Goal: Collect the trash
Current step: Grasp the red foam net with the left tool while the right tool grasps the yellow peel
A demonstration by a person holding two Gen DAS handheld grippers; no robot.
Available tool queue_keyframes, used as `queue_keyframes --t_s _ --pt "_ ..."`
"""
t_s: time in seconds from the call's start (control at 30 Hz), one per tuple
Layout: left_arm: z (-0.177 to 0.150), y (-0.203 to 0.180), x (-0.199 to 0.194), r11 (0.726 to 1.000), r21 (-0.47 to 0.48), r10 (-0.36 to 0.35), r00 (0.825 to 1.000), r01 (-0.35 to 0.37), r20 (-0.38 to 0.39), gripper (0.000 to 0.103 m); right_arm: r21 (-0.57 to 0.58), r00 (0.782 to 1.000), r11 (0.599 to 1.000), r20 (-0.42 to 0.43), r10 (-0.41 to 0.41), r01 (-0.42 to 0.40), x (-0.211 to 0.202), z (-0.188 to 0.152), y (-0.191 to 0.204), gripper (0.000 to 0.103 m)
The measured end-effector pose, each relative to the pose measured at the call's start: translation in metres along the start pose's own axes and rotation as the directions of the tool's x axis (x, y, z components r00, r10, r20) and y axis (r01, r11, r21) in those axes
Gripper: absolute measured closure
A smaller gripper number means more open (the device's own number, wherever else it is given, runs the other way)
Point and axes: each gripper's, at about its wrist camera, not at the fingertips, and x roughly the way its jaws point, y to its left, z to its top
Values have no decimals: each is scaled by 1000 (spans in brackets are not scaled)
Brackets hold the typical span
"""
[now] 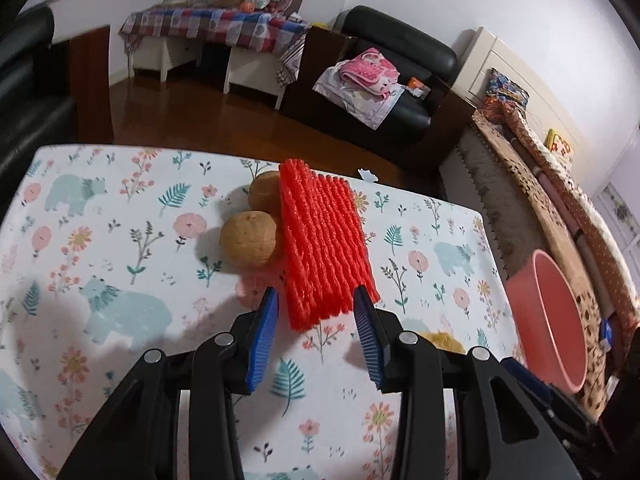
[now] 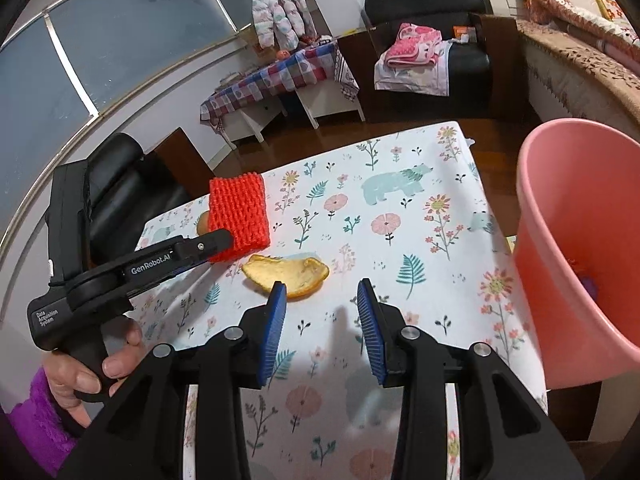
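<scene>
Left tongs apart, empty, lined up on the near end of the red foam fruit net, which leans against two walnuts on the bench. Right tongs apart, empty, just short of the orange peel. Best to straddle each piece fully before closing, pinch gently, then carry to the pink bin beside the bench.
</scene>
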Motion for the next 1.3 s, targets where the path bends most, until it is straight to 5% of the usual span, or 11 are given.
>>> queue_keyframes --t_s 0.13,0.3,0.37,0.7,0.87,1.3 --pt "1 -1 7 1000 -1 2 1000 -2 -5 65 -12 1000 1000 -25 -11 10 9 5 5 65" --pt "-2 3 13 1000 -16 -16 999 16 -28 91 -31 999 999 -49 -15 14 20 13 10 66" --pt "-3 3 11 1000 -16 -21 1000 20 -22 94 -32 998 999 -57 -8 6 25 14 13 66" --pt "-14 4 -25 998 46 -53 998 52 24 95 -47 995 998 -84 -53 49 43 9 15 66" --pt "-23 2 -44 997 60 -58 997 55 47 95 -39 997 998 -64 -44 41 42 9 15 93" --pt "-50 -5 -91 995 97 -37 997 30 74 95 -32 999 999 -38 -4 3 -9 -14 26 98"
